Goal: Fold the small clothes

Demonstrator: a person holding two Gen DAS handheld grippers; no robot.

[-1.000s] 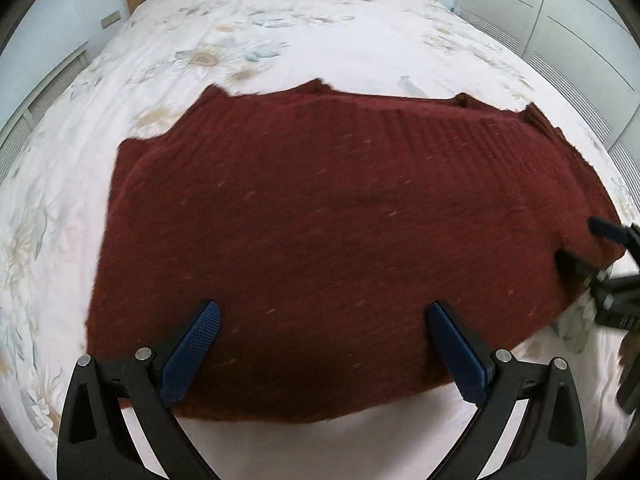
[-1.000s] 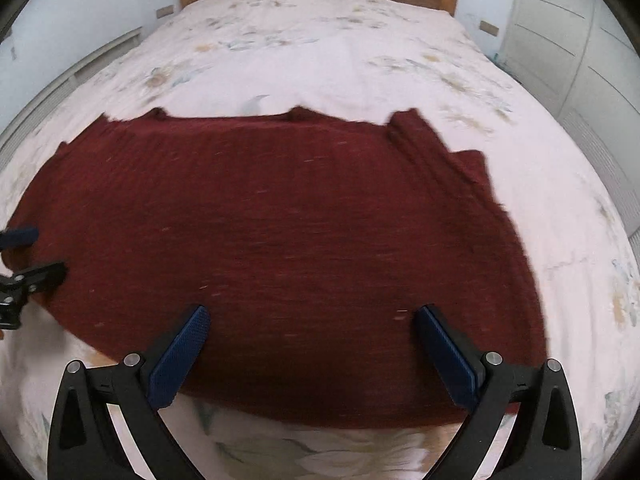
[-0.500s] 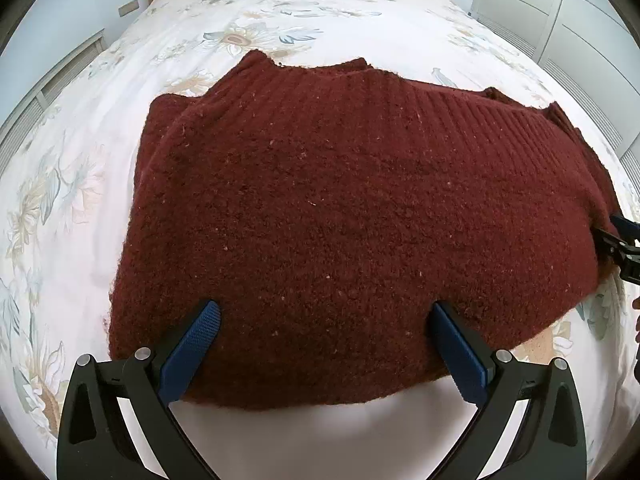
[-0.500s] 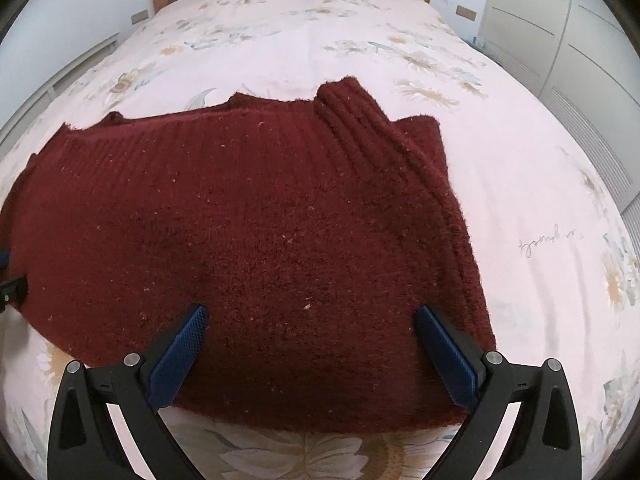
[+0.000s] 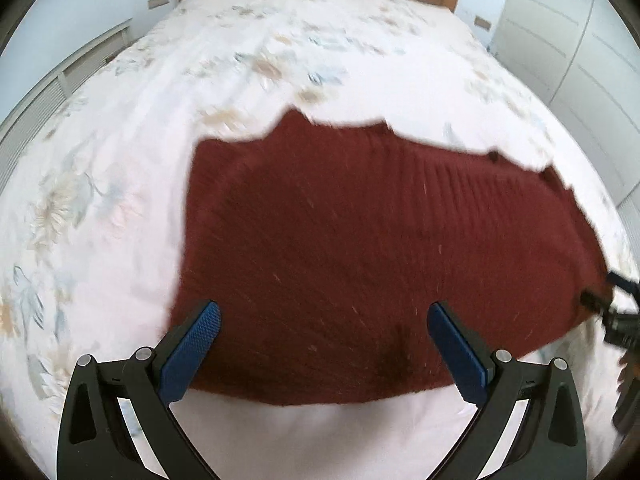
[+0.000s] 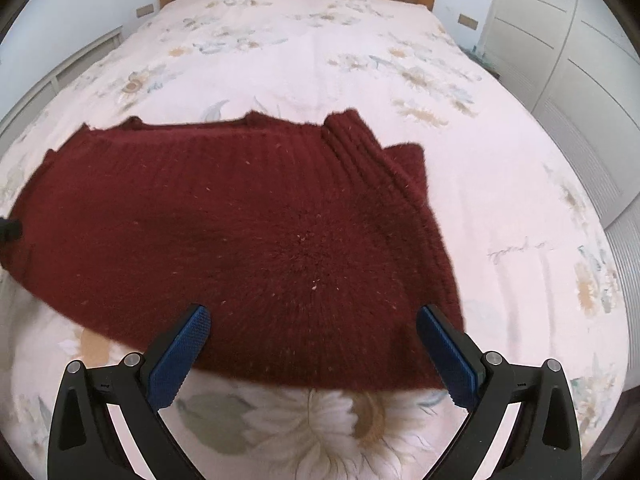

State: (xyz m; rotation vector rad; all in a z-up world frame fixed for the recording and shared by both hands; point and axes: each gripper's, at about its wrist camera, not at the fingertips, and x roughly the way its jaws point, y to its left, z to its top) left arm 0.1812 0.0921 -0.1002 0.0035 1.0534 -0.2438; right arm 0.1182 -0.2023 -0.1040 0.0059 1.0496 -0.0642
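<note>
Dark red fuzzy knit sweater flat ahead of us.
We hold left gripper and right gripper spread, empty, at its near hem.

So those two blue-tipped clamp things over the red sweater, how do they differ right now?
Hardly at all. The left gripper looks at the dark red sweater where its edge is one flat layer; the right gripper faces the side with ribbed folds stacked along the edge. The left view is blurrier. Both stand wide open, holding nothing, over the floral bedspread.
</note>
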